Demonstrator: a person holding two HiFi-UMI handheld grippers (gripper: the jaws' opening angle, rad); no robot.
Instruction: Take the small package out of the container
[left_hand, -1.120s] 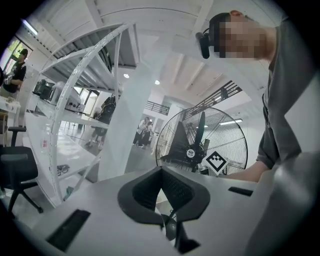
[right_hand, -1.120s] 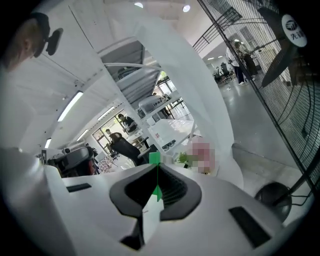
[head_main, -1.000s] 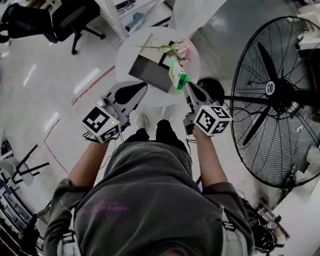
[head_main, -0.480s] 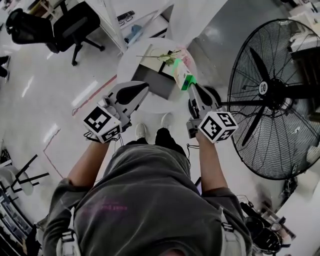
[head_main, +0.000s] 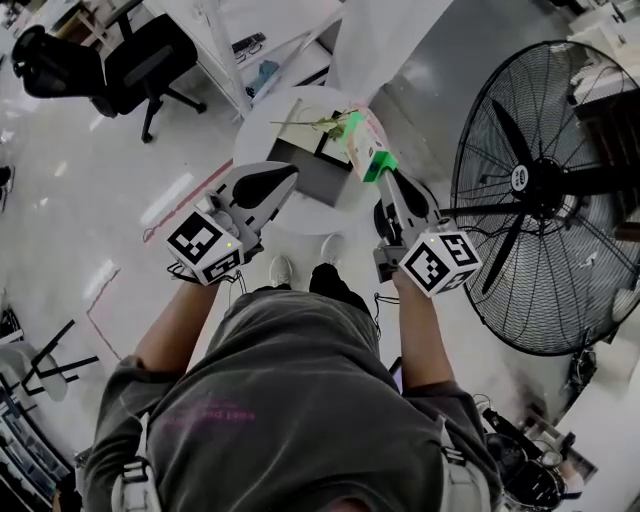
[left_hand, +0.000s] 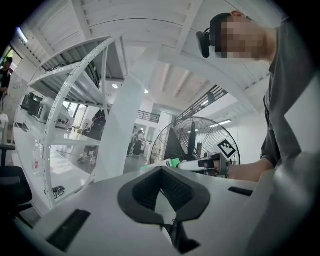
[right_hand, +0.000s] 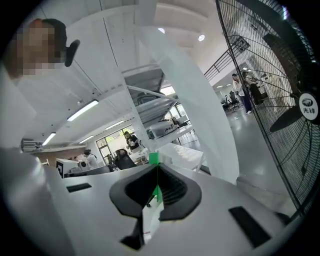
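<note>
- Head view: the right gripper (head_main: 385, 178) is clamping the small package (head_main: 364, 143), white with green ends, above the round table's (head_main: 258, 135) right edge, beside the dark container (head_main: 305, 165). The left gripper (head_main: 280, 178) is hovering over the table's near edge.
- Left gripper view: its jaws are meeting, gripping nothing.
- Right gripper view: the package is sitting edge-on between pinching jaws. It is likely light, thin and crushable, so flat-face holds suit it.
</note>
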